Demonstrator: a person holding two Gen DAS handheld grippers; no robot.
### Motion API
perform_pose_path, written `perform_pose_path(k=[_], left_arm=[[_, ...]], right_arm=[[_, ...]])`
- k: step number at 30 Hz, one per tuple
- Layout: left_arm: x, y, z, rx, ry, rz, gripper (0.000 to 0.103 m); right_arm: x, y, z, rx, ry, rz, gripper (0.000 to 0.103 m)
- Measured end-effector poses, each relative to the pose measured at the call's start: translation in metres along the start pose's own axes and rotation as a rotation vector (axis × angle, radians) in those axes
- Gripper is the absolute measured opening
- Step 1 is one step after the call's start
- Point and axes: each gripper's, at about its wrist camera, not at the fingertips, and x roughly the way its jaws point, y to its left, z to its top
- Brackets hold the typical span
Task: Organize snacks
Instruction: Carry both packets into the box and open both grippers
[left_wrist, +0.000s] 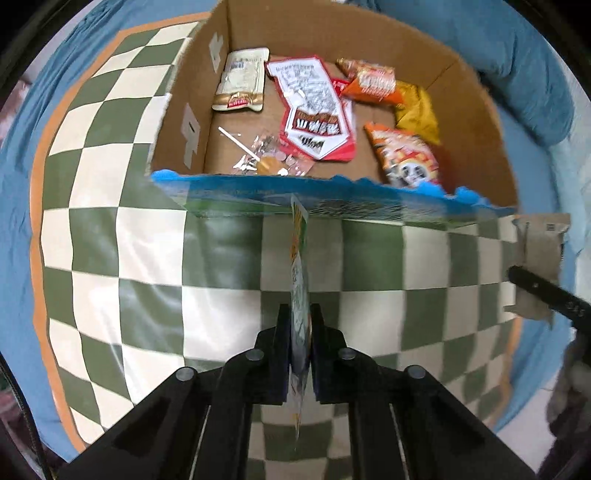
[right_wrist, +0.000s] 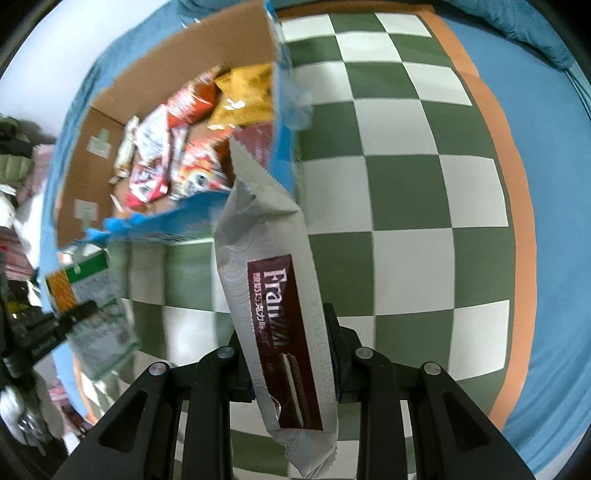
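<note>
my left gripper (left_wrist: 300, 325) clamped a thin packet (left_wrist: 300, 280) edge-on; my right gripper (right_wrist: 291, 332) pinched a cookie pack (right_wrist: 273, 295), both near the box (left_wrist: 332, 33).

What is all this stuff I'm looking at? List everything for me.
Cardboard box: one, brown with a torn blue front edge, on the checked mat.
Snack packets in the box: about six; cream and gold, red and white, two orange, yellow, plus a lollipop.
Checked mat: one, green and cream, orange border, on blue bedding.
Green and white packet: one, held edge-on.
Silver Franzzi biscuit packet: one, brown label, pointing at the box.
Left gripper: black, fingers shut on the green packet.
Right gripper: black, fingers shut on the biscuit packet.
</note>
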Motion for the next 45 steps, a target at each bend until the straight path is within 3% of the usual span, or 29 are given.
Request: perform_pose_path(k=[6, 10, 17, 22, 27, 31, 41, 43, 45], left_arm=[[-0.059, -0.005, 0.002, -0.045, -0.061, -0.11, 0.007], [-0.102, -0.018, 0.025, -0.029, -0.129, -0.157, 0.007], [-0.136, -0.023, 0.089, 0.008, -0.228, -0.108, 0.007], [-0.115, -0.007, 0.131, -0.012, -0.215, -0.066, 0.007], [-0.075, 0.012, 0.152, -0.046, -0.139, -0.03, 0.007], [-0.052, 0.024, 0.157, -0.03, -0.108, 0.03, 0.007], [-0.02, 0.045, 0.162, -0.064, -0.041, 0.058, 0.009], [-0.012, 0.047, 0.164, -0.065, 0.005, 0.079, 0.009], [-0.01, 0.049, 0.164, -0.074, 0.016, 0.075, 0.021]], right_arm=[[-0.038, 0.03, -0.002, 0.001, -0.058, 0.112, 0.029], [-0.065, 0.05, 0.005, -0.004, -0.087, 0.181, 0.029], [-0.089, 0.077, 0.043, -0.033, -0.124, 0.197, 0.029], [-0.079, 0.099, 0.071, -0.065, -0.12, 0.176, 0.029], [-0.048, 0.124, 0.092, -0.078, -0.08, 0.187, 0.029], [-0.014, 0.143, 0.104, -0.078, -0.035, 0.197, 0.029], [0.063, 0.161, 0.119, -0.048, 0.057, 0.168, 0.029], [0.074, 0.162, 0.122, -0.045, 0.073, 0.159, 0.029], [0.083, 0.164, 0.125, -0.035, 0.1, 0.157, 0.03]])
